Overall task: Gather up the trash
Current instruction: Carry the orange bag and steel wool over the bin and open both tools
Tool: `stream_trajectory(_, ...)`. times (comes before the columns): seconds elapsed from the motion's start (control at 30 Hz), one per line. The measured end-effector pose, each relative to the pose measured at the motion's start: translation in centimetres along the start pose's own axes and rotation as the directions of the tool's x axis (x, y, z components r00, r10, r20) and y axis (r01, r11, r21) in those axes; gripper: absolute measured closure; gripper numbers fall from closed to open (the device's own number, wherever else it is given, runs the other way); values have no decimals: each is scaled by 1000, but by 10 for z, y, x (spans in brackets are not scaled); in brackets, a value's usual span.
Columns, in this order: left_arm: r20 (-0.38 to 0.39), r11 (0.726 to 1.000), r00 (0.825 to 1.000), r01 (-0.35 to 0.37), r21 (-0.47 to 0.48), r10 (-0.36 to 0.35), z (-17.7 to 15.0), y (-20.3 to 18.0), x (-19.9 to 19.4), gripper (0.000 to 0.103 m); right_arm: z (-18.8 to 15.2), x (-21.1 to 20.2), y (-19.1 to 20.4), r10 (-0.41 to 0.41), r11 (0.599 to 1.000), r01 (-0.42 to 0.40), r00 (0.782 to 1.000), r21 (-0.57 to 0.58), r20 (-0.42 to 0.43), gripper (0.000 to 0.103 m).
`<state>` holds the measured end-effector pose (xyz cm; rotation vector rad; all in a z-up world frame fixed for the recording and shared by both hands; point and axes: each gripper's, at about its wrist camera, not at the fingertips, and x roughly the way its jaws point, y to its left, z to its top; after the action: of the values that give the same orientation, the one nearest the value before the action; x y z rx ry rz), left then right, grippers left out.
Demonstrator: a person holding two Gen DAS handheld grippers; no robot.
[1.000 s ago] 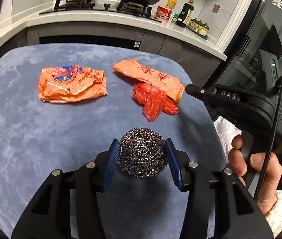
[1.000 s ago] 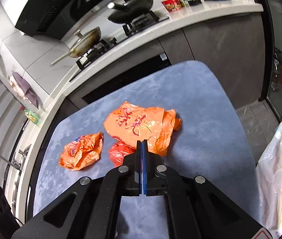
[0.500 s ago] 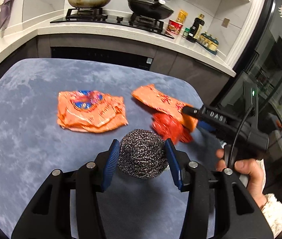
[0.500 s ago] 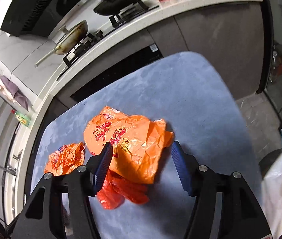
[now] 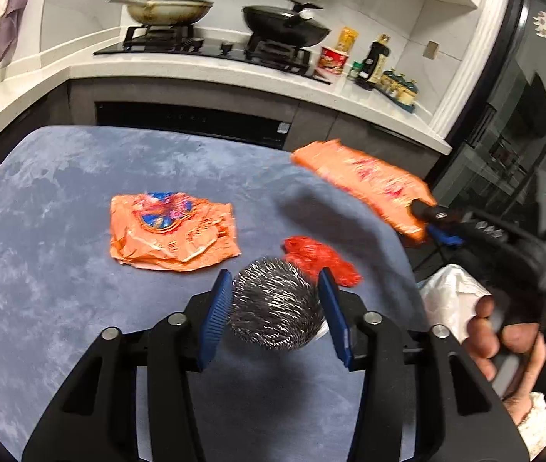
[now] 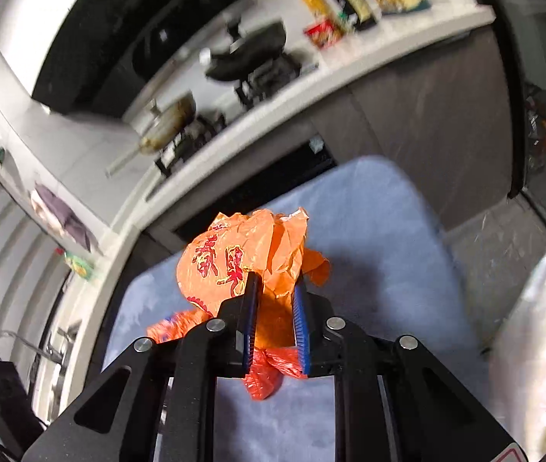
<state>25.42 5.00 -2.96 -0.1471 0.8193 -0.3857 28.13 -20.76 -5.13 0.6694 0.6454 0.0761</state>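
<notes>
Lifted orange wrapper (image 5: 369, 181) blurring — print unreadable; white bag (image 6: 542, 331) running off frame edge, contents smearing.

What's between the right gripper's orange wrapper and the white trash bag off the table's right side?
Nothing visible. The right gripper is closing on the orange wrapper, which is lifted clear of the blue table. The white trash bag hangs past the table's right edge, with only open air between. The red scrap lies below on the table, out of the path.
</notes>
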Motion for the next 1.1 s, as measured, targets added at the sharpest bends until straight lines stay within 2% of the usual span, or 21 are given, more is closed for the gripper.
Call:
stream_trajectory(0.17,7,998,1000,21,64,-22,-2,-32,-5,63,10,-70,-16,-56,998,54,992,14,111,86)
stream_trajectory(0.23,-12,997,999,41,71,-40,-6,-42,-3,70,9,-93,-28,-76,997,72,988,31,137,86)
stream_trajectory(0.4,-30,998,999,32,60,-30,-19,-48,1,67,1,-133,-55,-135,990,128,979,54,153,86)
stream_trajectory(0.47,-40,999,999,10,37,-9,-24,-41,4,57,-5,-141,-62,-153,988,148,977,49,147,86)
stream_trajectory(0.53,-22,999,999,-44,7,44,-27,-29,6,36,-12,-146,-68,-161,987,156,977,48,140,85)
stream_trajectory(0.6,-7,996,996,-88,-8,88,-25,-20,10,22,-17,-145,-73,-163,986,156,978,56,129,85)
stream_trajectory(0.67,-14,993,993,-118,1,118,-23,-14,19,17,-21,-141,-75,-159,986,152,980,66,120,85)
stream_trajectory(0.8,-60,984,983,-174,35,176,-23,-3,50,17,-27,-131,-76,-153,986,146,983,78,105,85)
stream_trajectory(0.87,-81,984,981,-177,24,179,-24,3,60,20,-29,-128,-75,-154,986,147,983,77,102,85)
stream_trajectory(1.03,-120,994,988,-97,43,102,-26,-1,65,54,-31,-125,-73,-172,984,165,980,67,100,85)
stream_trajectory(1.1,-111,993,988,-96,71,104,-25,-9,60,56,-30,-129,-75,-180,982,174,978,69,106,85)
